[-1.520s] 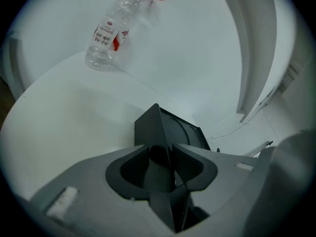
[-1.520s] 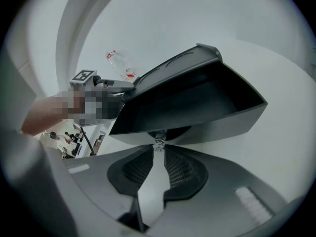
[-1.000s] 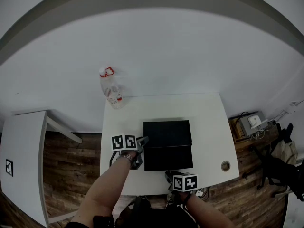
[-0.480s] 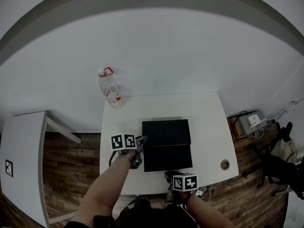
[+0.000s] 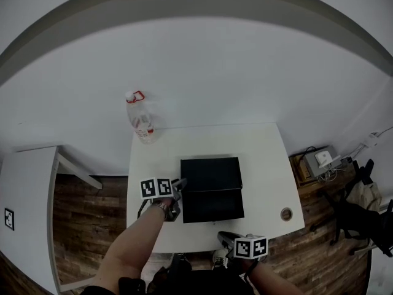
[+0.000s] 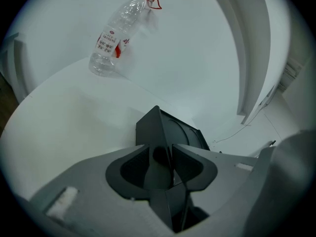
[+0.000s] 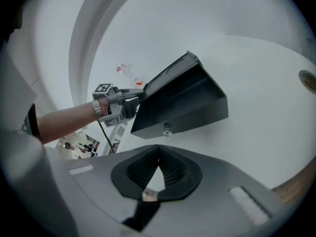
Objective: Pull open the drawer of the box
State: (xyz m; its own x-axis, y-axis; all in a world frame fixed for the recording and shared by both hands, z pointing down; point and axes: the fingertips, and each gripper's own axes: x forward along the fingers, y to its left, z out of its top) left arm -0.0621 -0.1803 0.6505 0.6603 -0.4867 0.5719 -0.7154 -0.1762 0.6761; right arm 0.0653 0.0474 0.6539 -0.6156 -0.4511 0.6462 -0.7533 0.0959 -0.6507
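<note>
Grippers: 2, i.e. left gripper (image 5: 179,184) + right gripper (image 5: 222,236). Each carries 1 marker cube, so 2 cubes total: left cube (image 5: 156,187), right cube (image 5: 250,247). Arms in view: 2, left arm (image 5: 132,244) and right arm (image 5: 270,281). Wristband (image 7: 97,110): 1, on the left wrist.

Box (image 5: 210,189): 1, black, w/ 1 small metal knob (image 7: 167,129) on its front. Bottle (image 5: 140,118): 1, clear plastic.

Tables: 2, both white: main table (image 5: 264,165) and side table (image 5: 27,189). Square tag (image 5: 8,219) on the side table: 1. Round insert (image 5: 286,214) near the main table's right front corner: 1.

On the floor at right: 1 low stand (image 5: 307,168) w/ 1 pale device (image 5: 323,158) on it, and 1 dark chair (image 5: 362,223). Cables there: no. unclear.
</note>
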